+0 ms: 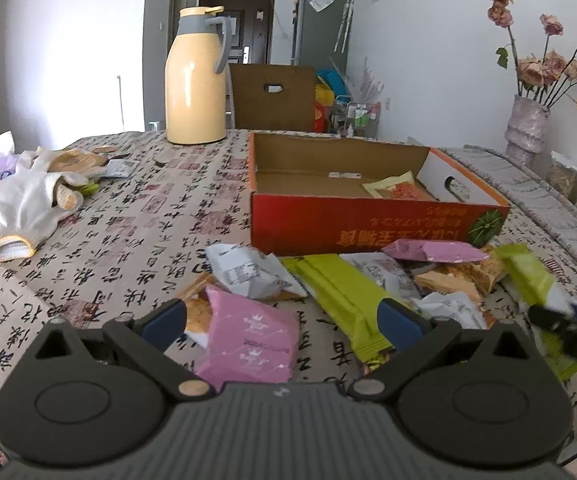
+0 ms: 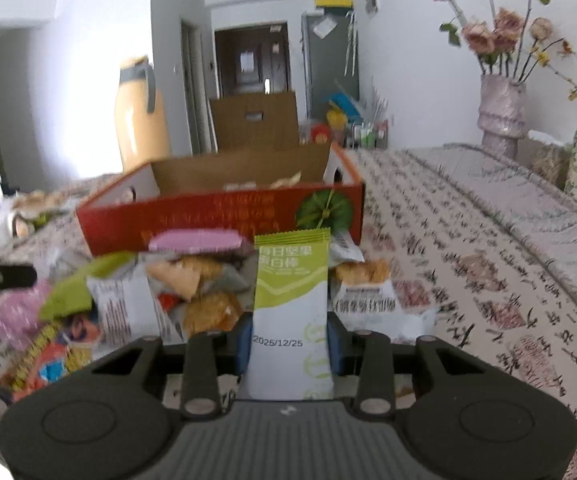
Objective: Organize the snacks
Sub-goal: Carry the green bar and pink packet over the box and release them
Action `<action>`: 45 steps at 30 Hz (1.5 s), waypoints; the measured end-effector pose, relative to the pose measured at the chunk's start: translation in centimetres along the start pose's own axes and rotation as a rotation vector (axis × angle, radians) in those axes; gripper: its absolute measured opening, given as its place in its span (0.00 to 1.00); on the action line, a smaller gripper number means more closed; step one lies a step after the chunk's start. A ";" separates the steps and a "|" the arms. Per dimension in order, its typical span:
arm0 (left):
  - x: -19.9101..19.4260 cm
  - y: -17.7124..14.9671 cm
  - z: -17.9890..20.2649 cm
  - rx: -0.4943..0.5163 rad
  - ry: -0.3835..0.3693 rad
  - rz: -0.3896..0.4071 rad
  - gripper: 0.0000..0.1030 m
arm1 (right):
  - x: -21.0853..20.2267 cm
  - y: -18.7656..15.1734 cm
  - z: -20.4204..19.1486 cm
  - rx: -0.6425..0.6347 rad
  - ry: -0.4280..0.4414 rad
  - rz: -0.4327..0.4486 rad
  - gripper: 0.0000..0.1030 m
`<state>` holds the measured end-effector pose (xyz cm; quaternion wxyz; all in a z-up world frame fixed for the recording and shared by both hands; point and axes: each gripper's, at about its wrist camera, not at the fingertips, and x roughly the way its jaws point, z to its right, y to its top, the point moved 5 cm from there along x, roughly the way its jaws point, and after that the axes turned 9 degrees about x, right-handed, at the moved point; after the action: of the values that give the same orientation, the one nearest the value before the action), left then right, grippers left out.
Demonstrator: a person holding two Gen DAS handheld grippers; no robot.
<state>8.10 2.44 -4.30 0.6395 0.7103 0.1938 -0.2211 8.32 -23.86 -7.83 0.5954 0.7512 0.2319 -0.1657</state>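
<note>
In the right wrist view the right gripper sits low in the centre of the frame, its blue-padded fingers closed narrow on the white lower end of a green-and-white foil protein-bar wrapper printed with a date. The bar's long axis runs straight up the frame, away from the fingers and toward the box, so the held end is nearest and the green crimped end is farthest. Just beyond and to either side lies the loose heap of snack packets, orange, white and pink, spread on the calligraphy-print cloth of the counter. Behind the heap, across the middle of the frame, stands the shallow red-and-orange cardboard box, open at the top, with a packet or two showing inside. In the left wrist view the left gripper hovers with fingers spread wide and holding nothing; a pink foil packet lies between them, and a lime-green bar wrapper lies beside the right-hand finger. The right hand, already gripping and facing the box, looks better placed to carry its bar forward over the box's near wall. A yellow thermos jug stands in the upper left.
</note>
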 end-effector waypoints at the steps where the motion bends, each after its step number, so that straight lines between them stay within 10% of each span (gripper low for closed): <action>1: 0.1 -0.1 -0.2 0.002 0.005 -0.008 1.00 | -0.2 0.2 0.1 0.007 0.003 0.012 0.35; 21: 3.7 -1.6 -0.9 0.128 0.101 -0.119 0.99 | -0.4 0.4 0.5 0.031 0.011 0.036 0.35; 28: 4.1 -1.8 0.1 0.159 0.080 -0.128 0.61 | -0.4 0.4 0.4 0.030 0.018 0.033 0.35; 45: 1.7 -1.2 -0.1 0.122 0.046 -0.065 0.60 | -1.2 0.2 0.3 0.032 0.027 0.049 0.35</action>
<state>8.88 2.60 -6.25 0.5830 0.7461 0.2175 -0.2368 7.47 -24.41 -7.13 0.5842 0.7682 0.2186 -0.1444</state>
